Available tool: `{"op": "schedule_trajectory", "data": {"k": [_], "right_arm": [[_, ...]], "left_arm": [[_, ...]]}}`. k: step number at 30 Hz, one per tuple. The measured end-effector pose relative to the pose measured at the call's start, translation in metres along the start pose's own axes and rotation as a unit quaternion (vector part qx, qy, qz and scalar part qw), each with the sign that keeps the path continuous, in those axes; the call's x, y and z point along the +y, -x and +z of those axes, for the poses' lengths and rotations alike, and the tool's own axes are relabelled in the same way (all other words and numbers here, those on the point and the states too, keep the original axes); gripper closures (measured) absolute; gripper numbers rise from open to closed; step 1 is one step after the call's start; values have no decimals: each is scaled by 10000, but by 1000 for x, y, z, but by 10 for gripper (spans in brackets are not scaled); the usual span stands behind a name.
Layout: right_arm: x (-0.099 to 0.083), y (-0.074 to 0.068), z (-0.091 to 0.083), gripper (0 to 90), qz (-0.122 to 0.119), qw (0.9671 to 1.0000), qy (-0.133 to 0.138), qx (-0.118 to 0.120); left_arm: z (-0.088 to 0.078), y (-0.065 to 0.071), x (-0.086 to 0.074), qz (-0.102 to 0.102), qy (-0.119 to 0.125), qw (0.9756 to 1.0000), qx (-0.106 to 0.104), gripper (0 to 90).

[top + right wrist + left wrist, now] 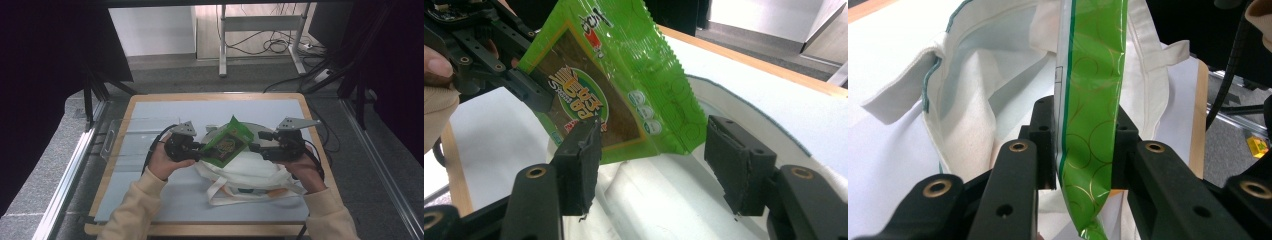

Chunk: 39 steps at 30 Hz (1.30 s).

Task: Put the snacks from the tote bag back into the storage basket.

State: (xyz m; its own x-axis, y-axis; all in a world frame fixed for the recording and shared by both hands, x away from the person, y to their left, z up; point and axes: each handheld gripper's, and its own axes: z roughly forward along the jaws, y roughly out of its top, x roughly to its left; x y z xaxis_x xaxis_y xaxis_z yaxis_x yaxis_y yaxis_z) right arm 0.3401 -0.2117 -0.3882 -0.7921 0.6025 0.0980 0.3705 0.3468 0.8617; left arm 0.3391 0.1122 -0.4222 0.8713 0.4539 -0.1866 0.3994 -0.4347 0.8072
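A green snack packet [227, 142] hangs tilted above a white cloth bag [245, 172] in the middle of the table. My left gripper [200, 150] is shut on the packet's left edge. In the left gripper view the packet [1093, 100] stands edge-on between the pressing jaws, my left gripper [1080, 130] clamping it over the bag's open mouth [983, 100]. My right gripper [255, 147] sits just right of the packet. In the right gripper view my right gripper [656, 160] is open, its pads wide apart below the packet [609, 85] and not pressing it, with the bag [649, 200] underneath.
A clear plastic tray [125, 137] lies on the blue-grey mat [165, 107] to the left of the hands. The wooden table edge [215, 95] runs along the back. Beyond it stand a metal frame [222, 45] and floor cables [272, 47].
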Motion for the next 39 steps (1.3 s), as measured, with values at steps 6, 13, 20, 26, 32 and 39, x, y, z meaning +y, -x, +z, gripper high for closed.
{"op": "schedule_trajectory", "data": {"k": [6,13,20,26,32,39], "right_arm": [[-7,-4,4,363,107,9999,-75,-9],[-18,-8,11,336,247,9997,-57,39],[-28,-8,15,328,344,9993,-158,19],[-34,-9,13,321,389,9991,-155,5],[-41,-10,17,318,469,9987,-188,72],[-45,-14,26,313,552,9979,-264,230]], "left_arm": [[-2,1,-5,-22,41,10000,70,725],[-5,3,-9,-90,116,9998,121,724],[-6,4,-11,-105,167,9997,129,724],[-4,6,-12,-96,210,9997,84,724],[-5,6,-13,-123,257,9995,117,724],[-9,6,-13,-158,384,9990,149,723]]}}
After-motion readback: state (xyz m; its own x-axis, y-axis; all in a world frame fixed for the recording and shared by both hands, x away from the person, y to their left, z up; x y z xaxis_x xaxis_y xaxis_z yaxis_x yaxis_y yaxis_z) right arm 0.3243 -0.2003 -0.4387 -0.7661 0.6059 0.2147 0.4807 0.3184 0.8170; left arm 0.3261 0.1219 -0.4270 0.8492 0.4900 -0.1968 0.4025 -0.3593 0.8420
